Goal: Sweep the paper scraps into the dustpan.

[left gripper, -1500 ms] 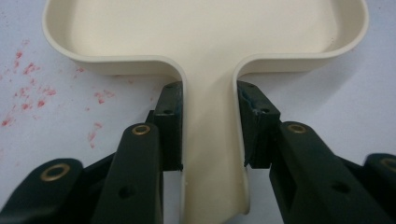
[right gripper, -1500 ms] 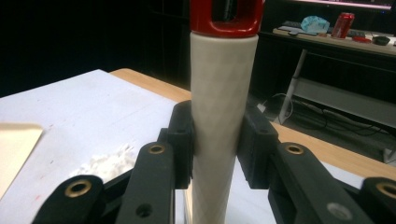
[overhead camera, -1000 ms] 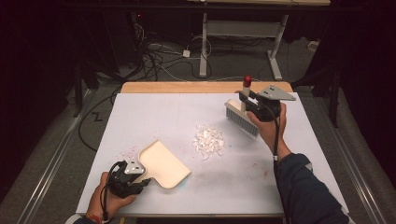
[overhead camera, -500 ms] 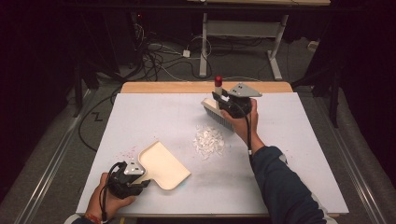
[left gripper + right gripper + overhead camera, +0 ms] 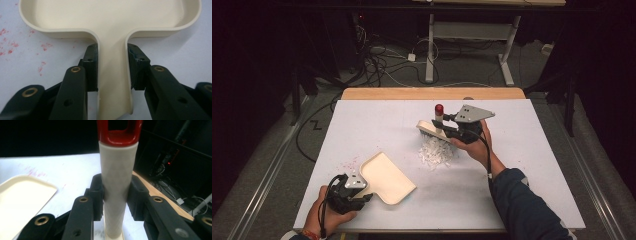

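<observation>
Brush [image 5: 432, 131] sits mid-frame over the scraps [image 5: 436, 154]: light, stiff, right hand-held gripper [image 5: 451, 131] clamped on its handle. Left hand-held gripper [image 5: 360, 192] pinches the dustpan [image 5: 387, 178] by its stem, lower left on the bench [image 5: 522, 165]; smooth plastic, could twist.

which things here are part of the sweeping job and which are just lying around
In the job: brush in right gripper; dustpan in left gripper; white scraps.
Lying about: red specks on table; cables on floor.
</observation>
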A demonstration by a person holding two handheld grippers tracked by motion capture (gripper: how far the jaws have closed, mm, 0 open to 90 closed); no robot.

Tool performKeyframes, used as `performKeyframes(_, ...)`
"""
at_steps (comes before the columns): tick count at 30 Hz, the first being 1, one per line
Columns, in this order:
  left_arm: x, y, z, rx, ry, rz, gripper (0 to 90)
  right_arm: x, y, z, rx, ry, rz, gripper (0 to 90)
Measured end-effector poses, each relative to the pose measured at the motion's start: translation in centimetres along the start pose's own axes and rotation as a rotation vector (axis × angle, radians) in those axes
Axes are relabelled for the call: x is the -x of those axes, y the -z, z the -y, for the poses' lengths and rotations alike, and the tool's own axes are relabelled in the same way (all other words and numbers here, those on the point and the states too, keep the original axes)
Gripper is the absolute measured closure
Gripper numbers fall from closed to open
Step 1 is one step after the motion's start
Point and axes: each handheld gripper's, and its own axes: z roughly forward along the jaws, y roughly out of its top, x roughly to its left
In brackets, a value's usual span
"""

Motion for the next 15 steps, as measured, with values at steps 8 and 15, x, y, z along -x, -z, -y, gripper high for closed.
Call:
performKeyframes(8, -0.1, 0.2, -0.1, 0.008, 0.003, 0.005, 63.6, 0.1, 1.8, -0.3, -0.008, -0.021, -0.002, 70.4)
performKeyframes(15, -0.1, 0.3, -0.1, 0.008, 0.003, 0.011, 63.6, 0.9, 2.0, -0.9, -0.017, -0.026, 0.079, 70.4)
